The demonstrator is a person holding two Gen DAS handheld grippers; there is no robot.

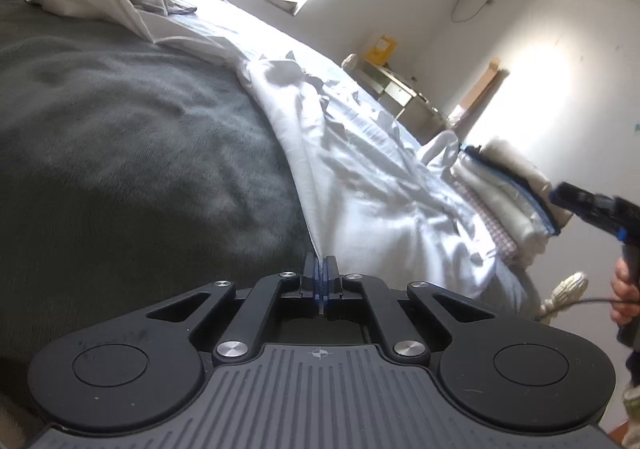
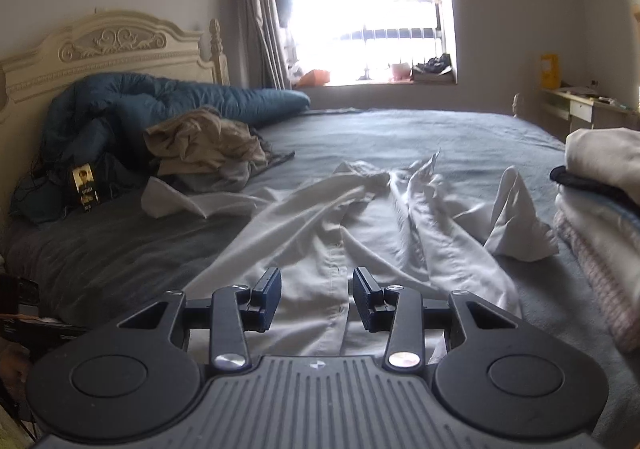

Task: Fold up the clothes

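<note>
Left wrist view: my left gripper (image 1: 321, 269) is clamped tight on an edge of the white shirt (image 1: 360, 177), which trails across the grey bed (image 1: 120, 153). My right gripper (image 1: 592, 205) shows blurred at the far side, possibly near the folded pile (image 1: 504, 205).

Right wrist view: its fingers (image 2: 269, 299) stand apart above the shirt (image 2: 340, 233), gripping nothing.
</note>
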